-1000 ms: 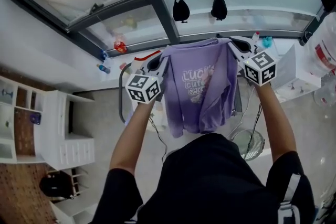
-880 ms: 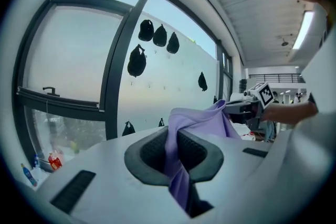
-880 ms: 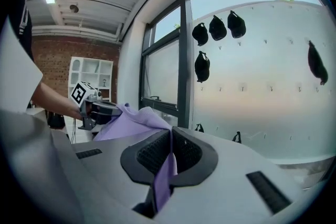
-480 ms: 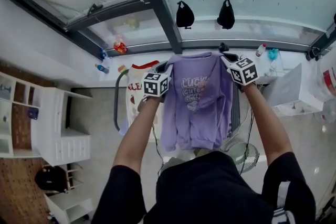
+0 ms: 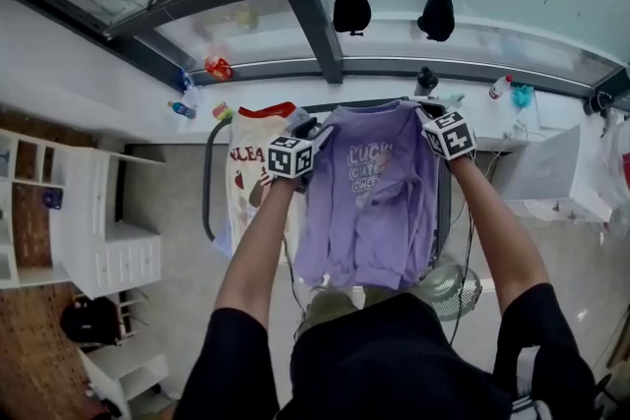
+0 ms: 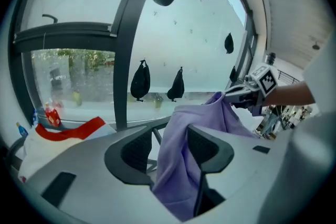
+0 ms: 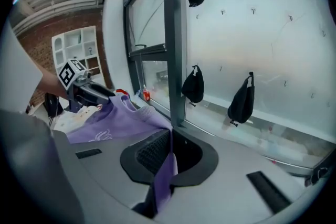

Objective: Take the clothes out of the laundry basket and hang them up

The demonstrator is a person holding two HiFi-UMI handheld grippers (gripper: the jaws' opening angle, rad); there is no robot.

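Sweatshirt [image 5: 374,202] sank lower; left tool [image 6: 170,147] just opened around it, right tool [image 7: 169,153] clamps it.

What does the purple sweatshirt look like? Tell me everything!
The purple sweatshirt looks like soft knit, long-sleeved, with pale lettering on its chest and a ribbed hem. It hangs spread out by its shoulders. The right gripper has its jaws shut on one shoulder; the left gripper has just been opening its jaws, with cloth between them. A white shirt hangs beside it.
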